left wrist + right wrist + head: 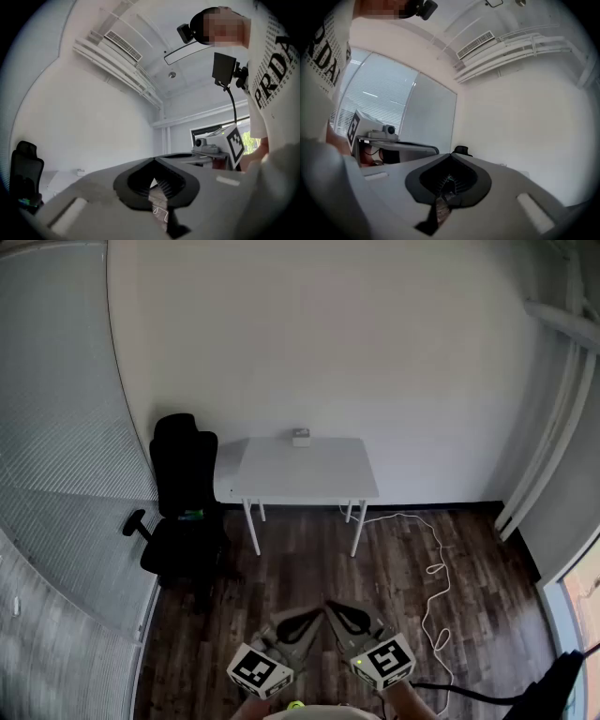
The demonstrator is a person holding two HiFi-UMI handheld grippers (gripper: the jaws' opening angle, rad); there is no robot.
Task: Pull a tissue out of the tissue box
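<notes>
While both grippers sit low and tucked in close to the person's body, the big picture is a plain white wall (328, 334) over a dark wood floor (309, 568), with a blind-lined glass partition (56, 427) curving down the left side. Out across the floor stands the white table (305, 470), pushed up to the wall, and a black office chair (183, 493) is parked just beside its left end. A white cable (434, 568) snakes over the boards to the right. Down here, the left gripper (153, 160) angles inward and slightly up with its jaw tips pressed together on nothing; the right gripper (450, 155) mirrors it, level, jaws closed and empty too, and the two noses nearly meet in the head view. And the tissue box (300, 436), well away from both, sits at the table's far edge against the wall, its longer side seemingly running along that wall; it is too small to make out its opening.
</notes>
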